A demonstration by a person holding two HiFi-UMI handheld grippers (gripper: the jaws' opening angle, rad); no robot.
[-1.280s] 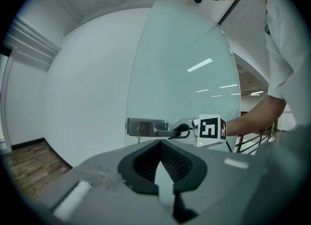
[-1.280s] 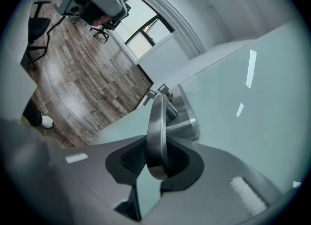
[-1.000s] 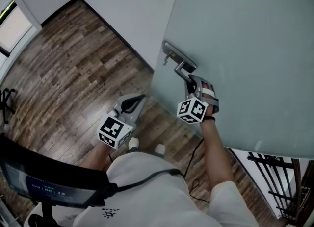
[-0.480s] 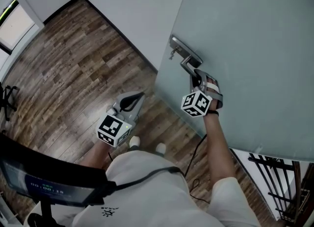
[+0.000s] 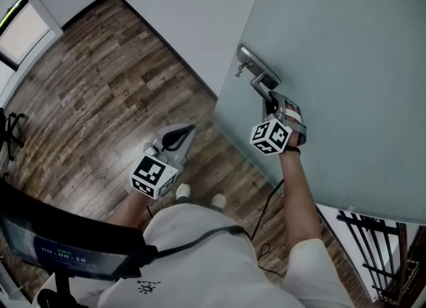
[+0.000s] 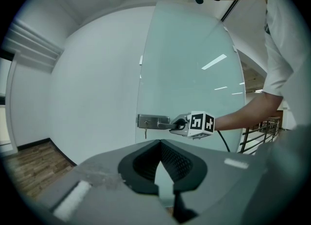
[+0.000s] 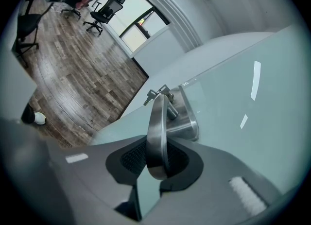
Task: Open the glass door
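The frosted glass door (image 5: 346,67) stands ajar, its free edge toward the white wall. On it sits a metal lock plate with a lever handle (image 5: 261,82) and a key (image 5: 238,70) in the lock. My right gripper (image 5: 273,104) is shut on the lever. In the right gripper view the handle (image 7: 156,127) runs between the two dark pads, with the right gripper (image 7: 158,153) clamped around its end. My left gripper (image 5: 190,130) hangs lower left over the floor, away from the door, shut with nothing in it. From the left gripper (image 6: 160,142) I see the handle (image 6: 158,122) ahead.
Wood plank floor (image 5: 100,80) spreads to the left, bounded by a white wall (image 5: 193,7). A black railing (image 5: 383,253) stands at lower right behind the door. A dark monitor (image 5: 53,240) is at lower left. Office chairs (image 7: 104,12) stand far off near a window.
The door's edge, the handle and my right gripper have shifted right and slightly up in the head view. My left gripper has stayed where it was.
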